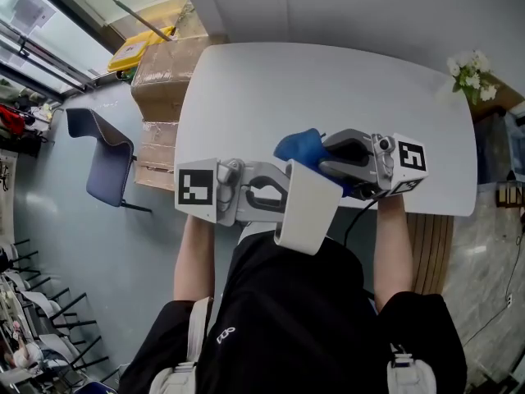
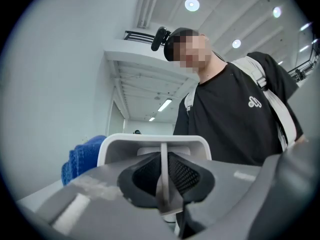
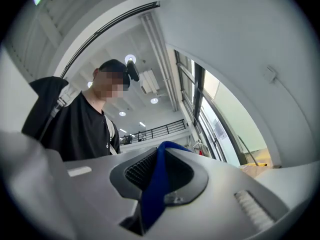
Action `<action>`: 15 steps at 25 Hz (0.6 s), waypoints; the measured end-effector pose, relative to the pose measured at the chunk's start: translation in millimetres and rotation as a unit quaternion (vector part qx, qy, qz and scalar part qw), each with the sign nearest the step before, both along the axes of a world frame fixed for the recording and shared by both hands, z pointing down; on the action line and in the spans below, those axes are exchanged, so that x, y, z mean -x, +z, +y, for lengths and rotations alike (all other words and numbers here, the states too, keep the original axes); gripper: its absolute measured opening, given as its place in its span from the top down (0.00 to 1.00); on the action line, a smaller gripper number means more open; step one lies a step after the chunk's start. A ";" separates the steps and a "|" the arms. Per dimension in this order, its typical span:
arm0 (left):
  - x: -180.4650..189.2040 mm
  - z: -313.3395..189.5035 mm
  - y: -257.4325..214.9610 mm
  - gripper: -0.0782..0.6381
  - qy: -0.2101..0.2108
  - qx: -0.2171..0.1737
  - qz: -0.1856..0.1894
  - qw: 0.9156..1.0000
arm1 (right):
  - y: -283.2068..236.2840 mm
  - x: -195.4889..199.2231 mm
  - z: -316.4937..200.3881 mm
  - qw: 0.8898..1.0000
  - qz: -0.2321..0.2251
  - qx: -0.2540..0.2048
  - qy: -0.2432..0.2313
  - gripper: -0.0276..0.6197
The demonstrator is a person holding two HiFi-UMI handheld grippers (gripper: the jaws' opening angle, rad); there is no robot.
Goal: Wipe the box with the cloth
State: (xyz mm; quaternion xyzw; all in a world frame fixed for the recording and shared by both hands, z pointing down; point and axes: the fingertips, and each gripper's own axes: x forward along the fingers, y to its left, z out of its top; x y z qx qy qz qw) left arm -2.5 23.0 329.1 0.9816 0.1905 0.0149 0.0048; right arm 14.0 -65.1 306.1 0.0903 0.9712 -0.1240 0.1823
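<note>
A white box [image 1: 310, 208] is lifted off the white table [image 1: 328, 80], near its front edge and in front of the person's chest. My left gripper [image 1: 283, 199] comes in from the left and is shut on one thin wall of the box [image 2: 155, 143]; that wall stands edge-on between the jaws of the left gripper [image 2: 162, 184]. My right gripper [image 1: 324, 158] is shut on a blue cloth [image 1: 299, 148], which bunches just above and behind the box. In the right gripper view the cloth [image 3: 152, 184] runs as a blue strip between the jaws. The cloth [image 2: 82, 159] also shows left of the box.
Taped cardboard boxes [image 1: 164, 80] and a yellow item [image 1: 131, 52] stand beyond the table's left end. A blue chair [image 1: 107, 158] sits on the floor at the left. White flowers [image 1: 472, 72] stand at the table's far right corner.
</note>
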 end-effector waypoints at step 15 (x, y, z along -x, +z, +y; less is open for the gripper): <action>9.1 -18.9 -48.8 0.82 -0.030 0.031 0.133 0.990 | 23.9 -6.5 -9.3 0.994 -0.066 0.086 0.014 0.89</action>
